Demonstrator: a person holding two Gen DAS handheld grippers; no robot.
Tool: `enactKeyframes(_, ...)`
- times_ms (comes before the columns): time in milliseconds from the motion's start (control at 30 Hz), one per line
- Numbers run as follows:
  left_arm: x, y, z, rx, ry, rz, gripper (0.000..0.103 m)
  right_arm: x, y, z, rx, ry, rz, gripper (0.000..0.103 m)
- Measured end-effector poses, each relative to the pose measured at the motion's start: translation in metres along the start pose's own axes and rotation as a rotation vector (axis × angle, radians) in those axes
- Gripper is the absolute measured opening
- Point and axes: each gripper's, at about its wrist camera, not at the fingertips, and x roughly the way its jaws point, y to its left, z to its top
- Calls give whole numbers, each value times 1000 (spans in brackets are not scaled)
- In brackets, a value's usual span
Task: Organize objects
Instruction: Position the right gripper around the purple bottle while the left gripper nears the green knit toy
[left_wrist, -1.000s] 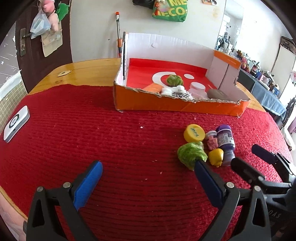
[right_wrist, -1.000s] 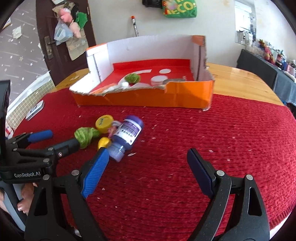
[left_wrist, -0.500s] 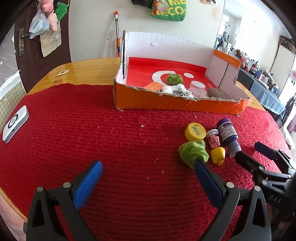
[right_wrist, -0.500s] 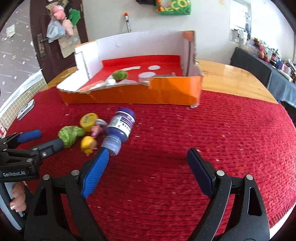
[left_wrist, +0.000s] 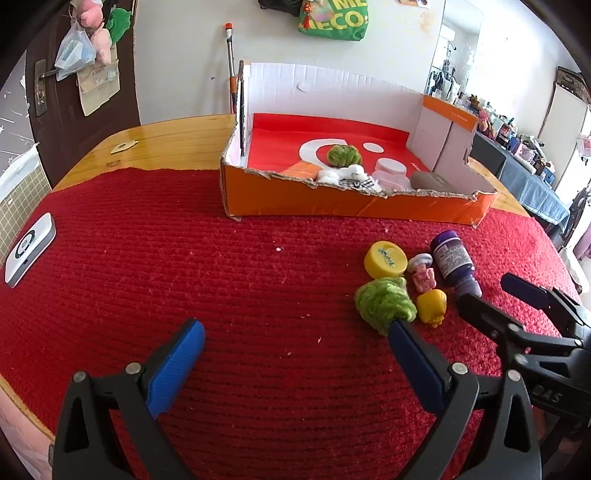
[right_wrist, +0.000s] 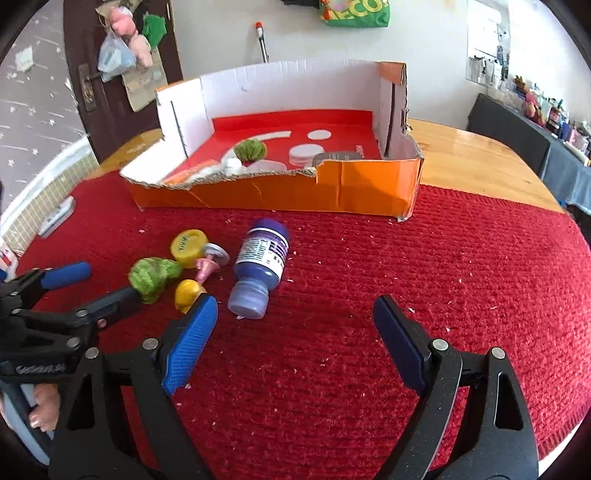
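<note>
Five loose things are left on the red cloth (left_wrist: 184, 258), so we judge the sorting partly done. In the orange box (left_wrist: 332, 206) at twelve o'clock in the left wrist view we already see a green fuzzy ball (left_wrist: 344, 154), a clear white-lidded jar (left_wrist: 390, 172), a grey pouch (left_wrist: 432, 181) and some white bits we cannot name.

Outside it, at about two o'clock from our left gripper (left_wrist: 295, 354), lie the purple bottle (right_wrist: 263, 266) on its side, the yellow cap (right_wrist: 188, 246), a small pink figure (right_wrist: 207, 266), a yellow toy (right_wrist: 186, 291) and a green fuzzy clump (right_wrist: 153, 275), all huddled close together.

Our left gripper has its jaws wide apart with nothing between them; its right fingertip sits just beside the green clump. Our right gripper (right_wrist: 295, 332) also stands wide apart and empty, the bottle at its eleven o'clock, near the left fingertip. We would guess the bottle goes next.
</note>
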Motion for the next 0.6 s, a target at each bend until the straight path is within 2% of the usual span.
enactKeyframes(67, 0, 0, 0, 4, 1, 0, 102, 3, -1, 0, 0, 4, -27, 87)
enactKeyframes(267, 0, -4, -2, 25, 0, -9, 102, 1, -16, -2, 37, 6, -23, 87)
enactKeyframes(600, -1, -12, -2, 53, 3, -38, 102, 0, -14, 0, 8, 12, 28, 87)
